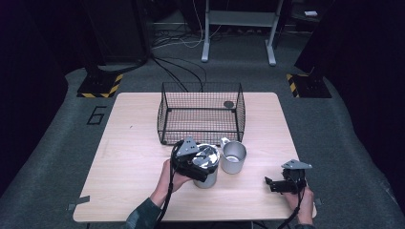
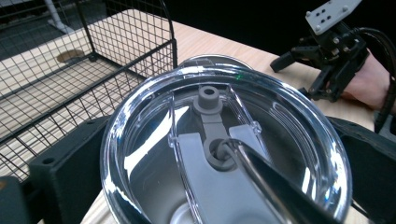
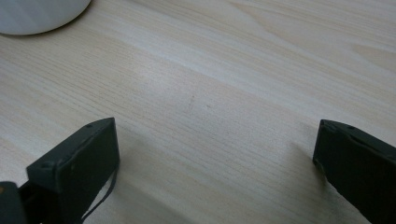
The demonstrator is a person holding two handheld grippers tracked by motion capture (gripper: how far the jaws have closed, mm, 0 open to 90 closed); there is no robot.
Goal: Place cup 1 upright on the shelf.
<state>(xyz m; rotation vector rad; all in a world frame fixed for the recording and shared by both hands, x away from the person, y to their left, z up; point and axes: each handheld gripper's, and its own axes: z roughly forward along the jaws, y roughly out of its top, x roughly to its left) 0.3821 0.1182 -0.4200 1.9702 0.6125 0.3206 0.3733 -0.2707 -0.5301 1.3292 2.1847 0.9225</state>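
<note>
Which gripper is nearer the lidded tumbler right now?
Left. The left gripper sits at the lidded tumbler, jaws either side of its clear lid. The right gripper is open over bare table, well off to its right.

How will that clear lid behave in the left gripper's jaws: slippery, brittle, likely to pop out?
The clear lid looks like glossy hard plastic, so probably stiff and somewhat slippery. The left gripper has a jaw on either side of its round rim, so it may twist or squirt out if squeezed unevenly. It is probably light; the thin rim could crack under hard clamping.
</note>
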